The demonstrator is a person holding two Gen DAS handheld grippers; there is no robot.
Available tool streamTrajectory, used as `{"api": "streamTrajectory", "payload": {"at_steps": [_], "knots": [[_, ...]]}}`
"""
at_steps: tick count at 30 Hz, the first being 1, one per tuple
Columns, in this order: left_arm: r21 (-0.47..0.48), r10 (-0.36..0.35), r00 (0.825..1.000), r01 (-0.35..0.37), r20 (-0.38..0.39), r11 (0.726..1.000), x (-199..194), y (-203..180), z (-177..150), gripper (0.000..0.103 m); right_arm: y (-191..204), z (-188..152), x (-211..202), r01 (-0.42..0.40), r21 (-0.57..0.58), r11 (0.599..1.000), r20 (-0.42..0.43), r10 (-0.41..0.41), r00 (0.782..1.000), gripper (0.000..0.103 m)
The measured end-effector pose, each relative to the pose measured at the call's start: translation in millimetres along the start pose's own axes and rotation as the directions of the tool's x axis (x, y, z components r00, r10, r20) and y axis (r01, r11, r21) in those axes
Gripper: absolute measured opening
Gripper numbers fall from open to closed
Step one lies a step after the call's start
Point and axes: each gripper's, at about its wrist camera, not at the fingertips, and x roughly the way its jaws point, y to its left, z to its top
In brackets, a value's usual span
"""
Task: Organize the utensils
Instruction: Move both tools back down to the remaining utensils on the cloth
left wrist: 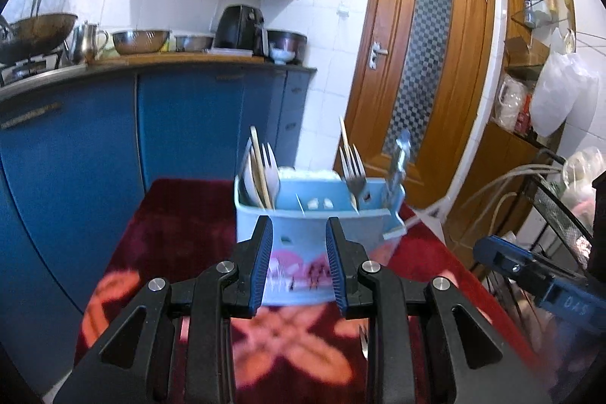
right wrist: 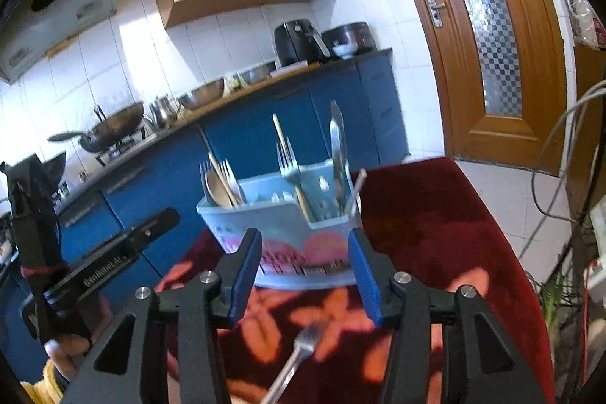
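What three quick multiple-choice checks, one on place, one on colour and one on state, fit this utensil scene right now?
1. Where does the loose fork lie?
A. in the caddy
B. on the red cloth
C. on the counter

2. What colour is the utensil caddy?
A. light blue
B. green
C. black

3. The right gripper is:
A. shut on a fork
B. shut on the caddy
C. open, holding nothing

Answers: B, the fork lies on the cloth before the caddy; A, its walls are pale blue; C, the fingers stand apart with nothing between.
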Motion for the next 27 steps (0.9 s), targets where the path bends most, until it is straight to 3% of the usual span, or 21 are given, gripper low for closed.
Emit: {"api": "streamTrajectory", "payload": {"at_steps": [8, 17, 27], "knots": [[0.022, -0.046, 0.991, 0.049, -0.124, 0.999, -3, -13, -26, 0.029, -3, -31, -4, 0.050, 0.005, 0.999, -0.107, -0.049, 0.993, 0.051], [0.031, -0.069, 0.960, 0.080, -0.270, 0.996, 12, -23, -57, 0.029, -23, -60, -4, 0.099, 0.046, 0.994, -0.184, -0.089, 0.979, 0.051], [0.045, -0.106, 0.906, 0.136, -0.409, 0.990, 33, -40, -83, 0.029, -39, -78, 0, 0.129, 0.071, 0.989, -0.237, -0.109, 0.965, 0.052]]}}
